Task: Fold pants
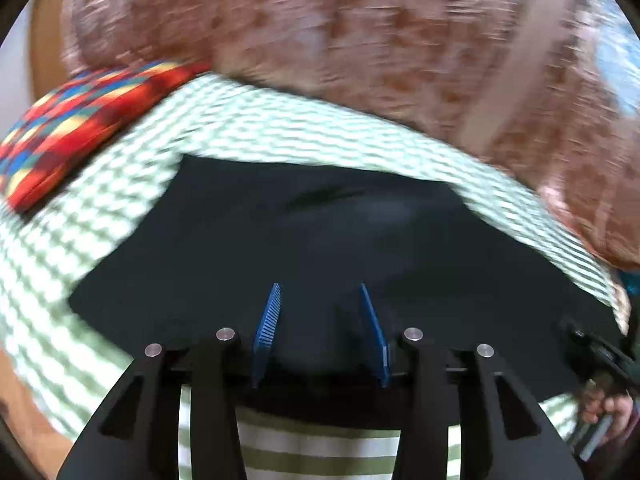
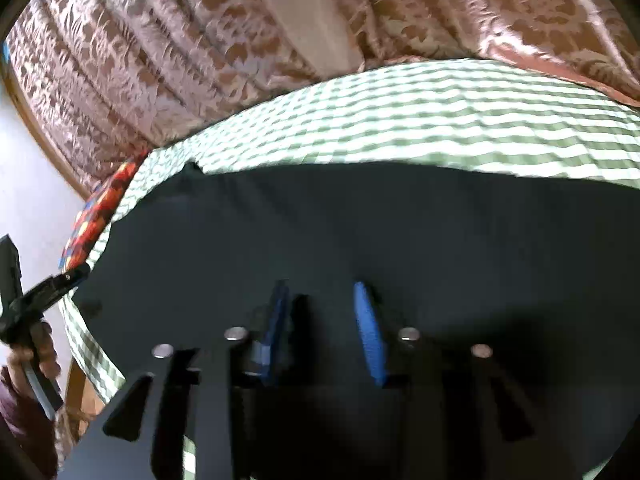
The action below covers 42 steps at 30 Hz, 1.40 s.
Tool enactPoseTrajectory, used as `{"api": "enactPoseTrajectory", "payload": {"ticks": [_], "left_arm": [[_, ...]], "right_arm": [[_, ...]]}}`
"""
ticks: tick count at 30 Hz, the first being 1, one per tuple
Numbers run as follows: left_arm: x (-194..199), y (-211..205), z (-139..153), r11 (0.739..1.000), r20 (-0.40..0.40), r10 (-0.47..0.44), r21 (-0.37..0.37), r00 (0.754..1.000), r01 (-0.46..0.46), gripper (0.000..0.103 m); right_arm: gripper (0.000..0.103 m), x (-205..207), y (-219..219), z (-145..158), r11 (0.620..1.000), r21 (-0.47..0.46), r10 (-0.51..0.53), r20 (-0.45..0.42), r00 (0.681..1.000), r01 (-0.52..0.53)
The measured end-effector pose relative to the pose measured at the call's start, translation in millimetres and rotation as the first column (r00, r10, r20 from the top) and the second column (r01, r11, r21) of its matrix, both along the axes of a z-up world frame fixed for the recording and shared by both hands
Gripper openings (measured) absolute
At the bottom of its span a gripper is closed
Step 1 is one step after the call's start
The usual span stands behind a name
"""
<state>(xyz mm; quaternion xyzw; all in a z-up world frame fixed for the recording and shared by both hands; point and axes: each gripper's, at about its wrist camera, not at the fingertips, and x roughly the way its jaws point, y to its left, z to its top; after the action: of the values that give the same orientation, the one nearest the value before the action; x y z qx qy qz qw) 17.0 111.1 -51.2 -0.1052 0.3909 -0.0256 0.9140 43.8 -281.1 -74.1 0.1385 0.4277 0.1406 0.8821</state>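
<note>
In the left wrist view, the left hand-held gripper (image 1: 320, 300) has its blue fingers (image 1: 267, 328) spread, with nothing pinched between them, above dark navy pants (image 1: 320, 232) lying flat just ahead of and under the tips. The pants rest on a bed covered by a green-and-white checked sheet (image 1: 100, 216). A red, blue and yellow patterned cushion (image 1: 68, 132) lies ahead to the left on the sheet, and a pink patterned curtain (image 1: 320, 28) hangs beyond it, blurred. In the right wrist view, the right hand-held gripper (image 2: 322, 308) is likewise spread and empty over the pants (image 2: 360, 232). The checked sheet (image 2: 440, 120) shows ahead, the curtain (image 2: 160, 52) behind, a white wall (image 2: 32, 184) far left.
</note>
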Motion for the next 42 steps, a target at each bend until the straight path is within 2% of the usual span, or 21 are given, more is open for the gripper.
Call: {"api": "enactPoseTrajectory", "payload": {"ticks": [2, 6, 9, 13, 14, 16, 17, 18, 19, 20, 22, 24, 26, 28, 31, 34, 35, 37, 39, 42], "left_arm": [[4.8, -22.9, 4.2, 0.998, 0.016, -0.063, -0.008, 0.998, 0.063, 0.040], [21.8, -81.9, 0.1, 0.975, 0.007, -0.221, -0.019, 0.975, 0.221, 0.040], [32.4, -116.8, -6.5, 0.956, -0.016, -0.292, -0.025, 0.956, 0.292, 0.040], [46.2, -145.6, -16.1, 0.944, -0.062, -0.331, -0.012, 0.942, 0.331, 0.040], [49.1, -147.7, -19.7, 0.943, -0.073, -0.332, -0.018, 0.940, 0.332, 0.040], [56.6, -150.5, -30.9, 0.948, -0.108, -0.316, -0.006, 0.943, 0.317, 0.040], [58.2, -151.2, -36.3, 0.951, -0.126, -0.305, 0.007, 0.944, 0.309, 0.040], [60.1, -151.0, -42.5, 0.952, -0.141, -0.302, 0.009, 0.943, 0.306, 0.040], [58.9, -148.6, -44.2, 0.953, -0.136, -0.300, 0.004, 0.944, 0.303, 0.040], [57.0, -148.8, -44.4, 0.953, -0.130, -0.298, 0.006, 0.946, 0.301, 0.040], [55.2, -150.1, -43.5, 0.951, -0.130, -0.302, 0.026, 0.944, 0.308, 0.040], [56.9, -152.8, -40.3, 0.949, -0.135, -0.307, 0.032, 0.942, 0.314, 0.040], [60.2, -153.8, -32.4, 0.947, -0.123, -0.317, 0.018, 0.940, 0.321, 0.040], [67.1, -154.9, -27.4, 0.947, -0.108, -0.321, -0.007, 0.941, 0.322, 0.040], [79.2, -158.0, -25.2, 0.947, -0.100, -0.321, -0.047, 0.942, 0.318, 0.040], [84.7, -165.0, -33.1, 0.946, -0.115, -0.324, -0.040, 0.939, 0.322, 0.040], [85.3, -166.1, -36.4, 0.946, -0.121, -0.323, -0.038, 0.939, 0.321, 0.040], [84.1, -166.0, -41.7, 0.945, -0.113, -0.328, -0.036, 0.938, 0.326, 0.041], [83.1, -163.5, -44.4, 0.943, -0.104, -0.333, -0.053, 0.937, 0.329, 0.042], [84.8, -158.1, -45.6, 0.942, -0.102, -0.329, -0.098, 0.939, 0.320, 0.042]], "right_arm": [[0.042, -6.2, -18.8, 11.1, 0.999, 0.010, -0.050, 0.023, 0.998, 0.050], [0.046, -14.0, -80.8, 22.5, 0.979, 0.007, -0.205, 0.031, 0.978, 0.205], [0.047, -22.8, -147.7, 20.9, 0.929, 0.030, -0.370, 0.000, 0.929, 0.369], [0.046, -41.4, -244.5, 10.8, 0.815, 0.053, -0.575, -0.050, 0.817, 0.577], [0.043, -46.1, -267.7, 7.4, 0.784, 0.080, -0.612, -0.066, 0.788, 0.616], [0.012, -54.4, -309.5, -2.0, 0.731, 0.198, -0.644, -0.115, 0.756, 0.653], [0.002, -58.9, -324.9, -9.1, 0.702, 0.245, -0.655, -0.146, 0.742, 0.668], [0.000, -62.6, -333.0, -14.4, 0.682, 0.272, -0.662, -0.165, 0.731, 0.679], [0.000, -68.7, -340.0, -21.8, 0.666, 0.334, -0.654, -0.170, 0.738, 0.667], [0.000, -71.1, -340.1, -23.2, 0.665, 0.355, -0.649, -0.161, 0.744, 0.657], [0.000, -73.6, -335.8, -20.6, 0.690, 0.338, -0.637, -0.135, 0.759, 0.640], [0.000, -74.9, -337.6, -17.5, 0.680, 0.354, -0.633, -0.158, 0.758, 0.642], [0.010, -81.3, -338.4, -7.1, 0.687, 0.359, -0.625, -0.152, 0.765, 0.632], [0.031, -92.2, -335.9, 1.9, 0.688, 0.371, -0.623, -0.139, 0.770, 0.624], [0.032, -112.0, -334.9, 4.9, 0.677, 0.377, -0.632, -0.143, 0.762, 0.632], [0.035, -130.0, -335.1, 2.5, 0.648, 0.396, -0.645, -0.167, 0.745, 0.650], [0.040, -132.8, -334.7, 0.9, 0.646, 0.383, -0.648, -0.181, 0.740, 0.660], [0.041, -138.3, -335.8, -6.1, 0.627, 0.364, -0.661, -0.219, 0.717, 0.689], [0.041, -139.8, -337.2, -9.8, 0.610, 0.384, -0.666, -0.225, 0.711, 0.693], [0.041, -132.2, -338.3, -14.3, 0.605, 0.394, -0.665, -0.228, 0.711, 0.692]]}}
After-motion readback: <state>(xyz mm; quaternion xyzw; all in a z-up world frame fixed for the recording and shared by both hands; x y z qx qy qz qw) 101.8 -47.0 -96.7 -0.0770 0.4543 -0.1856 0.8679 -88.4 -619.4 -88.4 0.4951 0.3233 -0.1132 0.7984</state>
